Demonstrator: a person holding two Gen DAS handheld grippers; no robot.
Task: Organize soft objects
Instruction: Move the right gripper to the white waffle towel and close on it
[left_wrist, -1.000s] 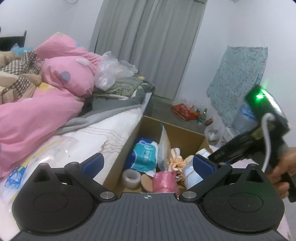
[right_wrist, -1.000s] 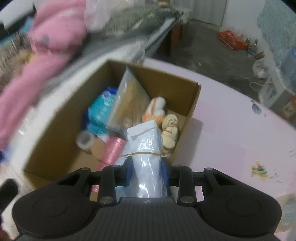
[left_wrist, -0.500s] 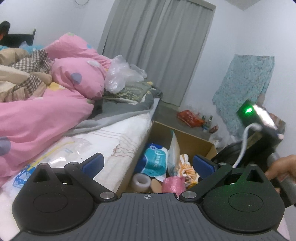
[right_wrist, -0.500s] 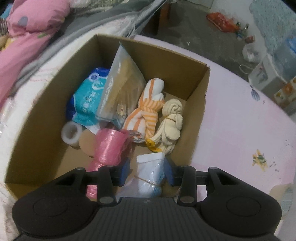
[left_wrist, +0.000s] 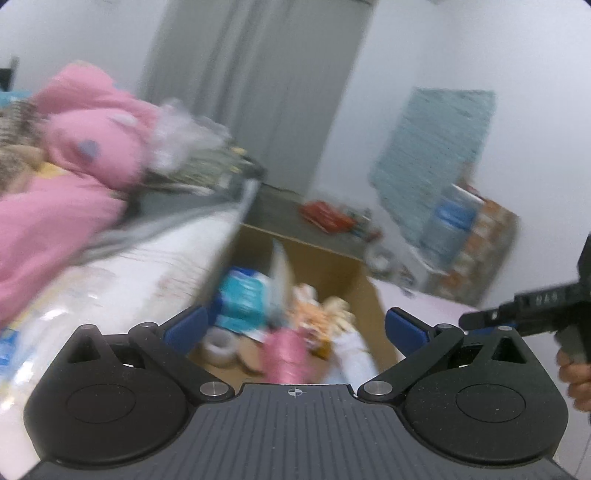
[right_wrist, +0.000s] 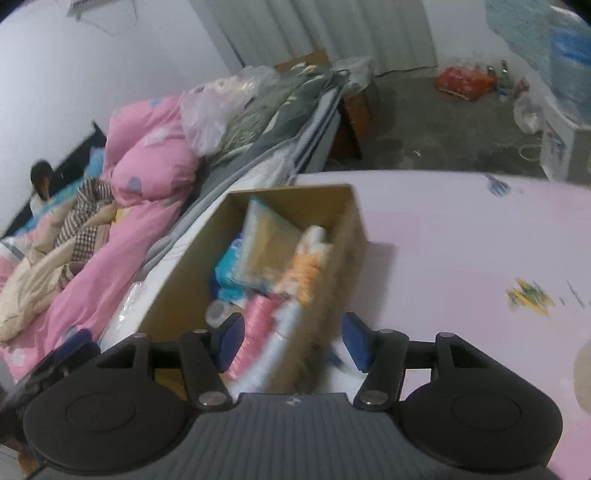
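Lower centre of the right wrist view: right gripper (right_wrist: 293, 345) has just been opening, jaws now spread with nothing pinched between them; a second ago they clamped the pale blue-white rolled bundle with a rubber band (right_wrist: 275, 349). That bundle now lies inside the open brown cardboard box (right_wrist: 192, 258), near edge, beside the pink plastic roll (right_wrist: 255, 317). Reads as a finished drop, so one more soft item is sorted and the hand looks free for the next pick. Also in the box: orange-and-white striped knotted cloth (right_wrist: 304, 267), teal tissue pack (right_wrist: 231, 266), clear flat bag (right_wrist: 271, 236). Left gripper (left_wrist: 293, 326) has fingers wide apart, empty, aimed over the same box from the bed side. Left wrist view is heavily blurred, but it alone shows the right-hand tool at mid right edge with the person's hand (left_wrist: 576, 373) on its grip. Right wrist view alone shows the pale pink tabletop (right_wrist: 461, 240) right of the box and the pink quilt (right_wrist: 147, 177) at left.
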